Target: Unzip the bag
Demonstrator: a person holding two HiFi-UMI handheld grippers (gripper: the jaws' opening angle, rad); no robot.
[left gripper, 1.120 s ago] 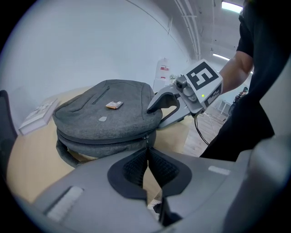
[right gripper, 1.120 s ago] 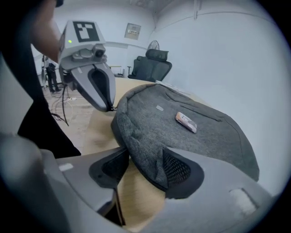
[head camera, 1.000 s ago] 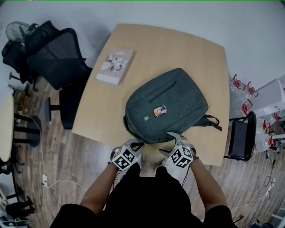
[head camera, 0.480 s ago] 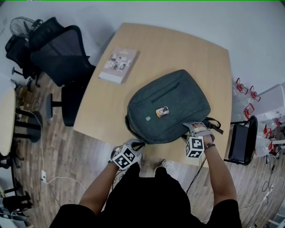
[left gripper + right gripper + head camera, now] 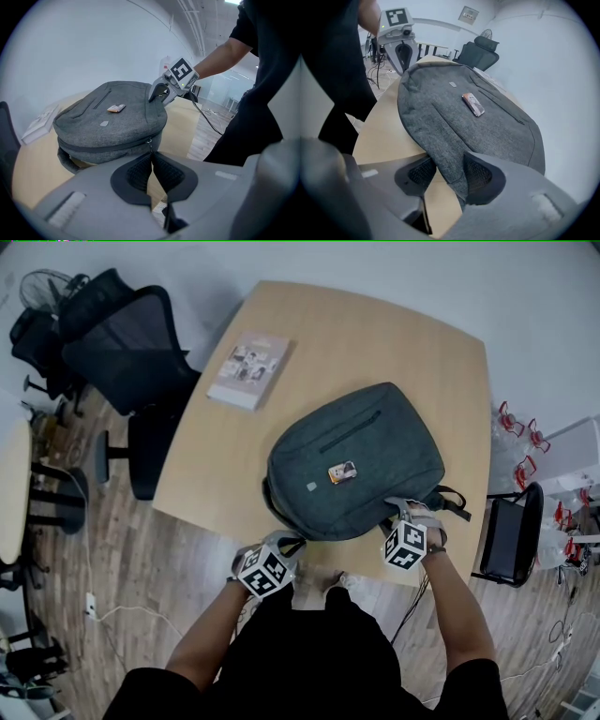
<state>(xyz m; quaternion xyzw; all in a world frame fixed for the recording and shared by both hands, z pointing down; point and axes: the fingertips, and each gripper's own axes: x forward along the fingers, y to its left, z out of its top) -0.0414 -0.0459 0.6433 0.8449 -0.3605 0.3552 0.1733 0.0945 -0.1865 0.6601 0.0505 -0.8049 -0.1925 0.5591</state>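
Observation:
A grey backpack lies flat on the wooden table, with a small tag on its top. My left gripper is at the bag's near left corner. In the left gripper view it is shut on the zipper pull, which hangs from the closed side zipper. My right gripper is at the near right corner. Its jaws are closing, with the bag's fabric edge between the pads. A gap still shows beside the left pad.
A book lies at the table's far left. A black office chair stands to the left and a black chair to the right. The bag's strap trails off its right side. Cables run over the wood floor.
My right gripper moved from the bag's near middle to its near right corner and its jaws narrowed around the fabric edge. The left gripper stayed at the zipper pull.

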